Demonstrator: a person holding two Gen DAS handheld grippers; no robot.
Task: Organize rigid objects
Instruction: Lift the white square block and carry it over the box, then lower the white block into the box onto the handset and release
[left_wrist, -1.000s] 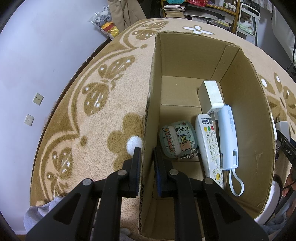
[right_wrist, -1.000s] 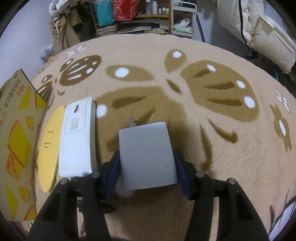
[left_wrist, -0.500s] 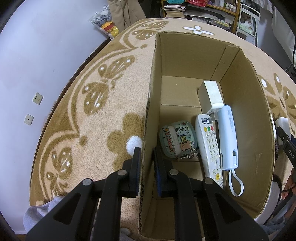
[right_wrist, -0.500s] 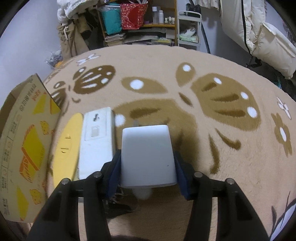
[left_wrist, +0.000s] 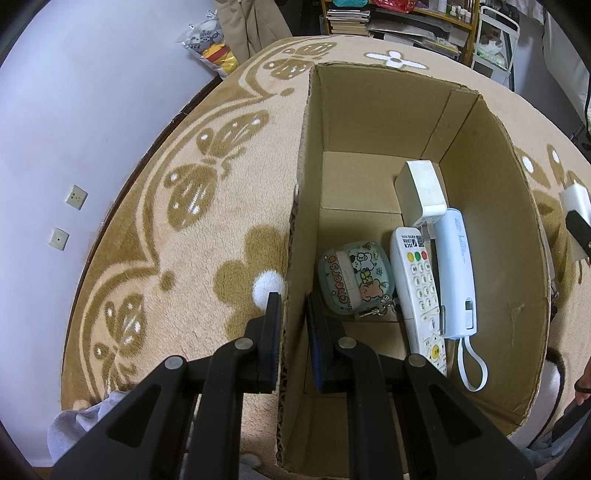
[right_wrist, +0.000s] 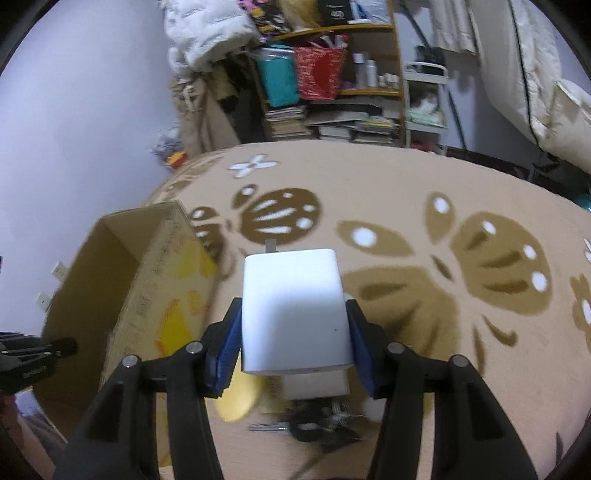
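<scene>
Pinching the near wall of the cardboard box, the left tongs have one finger outside and one inside. In the box lie a cartoon pouch, a white remote, a pale blue handset and a white block. The right tongs are pressed on a white charger, lifted above the carpet, just right of the box. Below it are a yellow disc and keys. Far behind stands a cluttered shelf.
</scene>
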